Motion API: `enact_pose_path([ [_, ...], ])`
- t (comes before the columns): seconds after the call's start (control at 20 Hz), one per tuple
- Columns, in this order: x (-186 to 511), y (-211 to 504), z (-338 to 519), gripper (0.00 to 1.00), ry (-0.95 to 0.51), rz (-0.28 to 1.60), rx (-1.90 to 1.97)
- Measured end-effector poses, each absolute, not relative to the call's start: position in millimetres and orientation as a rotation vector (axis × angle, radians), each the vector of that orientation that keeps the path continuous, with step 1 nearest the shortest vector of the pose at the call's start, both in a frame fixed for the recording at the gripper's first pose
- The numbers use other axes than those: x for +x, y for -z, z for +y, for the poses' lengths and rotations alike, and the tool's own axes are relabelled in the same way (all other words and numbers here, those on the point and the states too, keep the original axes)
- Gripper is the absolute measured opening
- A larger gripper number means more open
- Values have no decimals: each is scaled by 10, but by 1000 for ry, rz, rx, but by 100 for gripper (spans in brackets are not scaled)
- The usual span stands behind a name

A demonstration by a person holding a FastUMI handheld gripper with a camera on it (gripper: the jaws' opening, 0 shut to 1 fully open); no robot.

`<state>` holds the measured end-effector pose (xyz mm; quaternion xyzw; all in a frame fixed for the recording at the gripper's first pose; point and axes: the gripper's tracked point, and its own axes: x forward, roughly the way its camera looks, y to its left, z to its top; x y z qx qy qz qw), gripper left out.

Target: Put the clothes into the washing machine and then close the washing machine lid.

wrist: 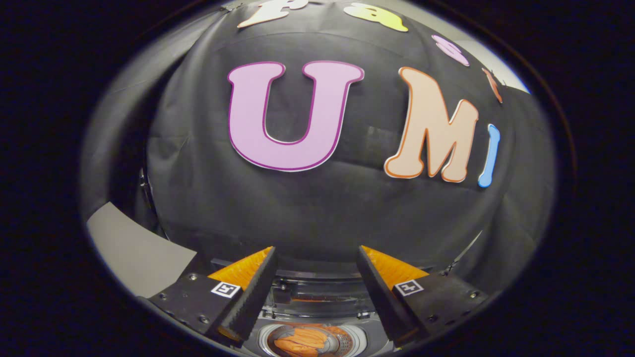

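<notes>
My gripper is open, its two fingers spread wide with nothing between them, held high and pointing at the booth wall. Below and between the fingers I see the top of the washing machine. Its round drum opening shows below the fingers. Orange clothes lie inside the drum. The raised lid stands at the machine's back, just beyond the fingers.
The black cloth wall rises close behind the machine. A pale flat surface lies to the left of the left finger.
</notes>
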<state>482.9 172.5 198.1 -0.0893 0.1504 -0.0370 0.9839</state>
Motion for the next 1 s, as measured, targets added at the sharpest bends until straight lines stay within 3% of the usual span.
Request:
enact_pose_path([
  [0.35, 5132, -1721, 1732, 98, 90, 328, -216],
  [1.0, 5095, -1472, 1779, 95, 69, 415, -53],
])
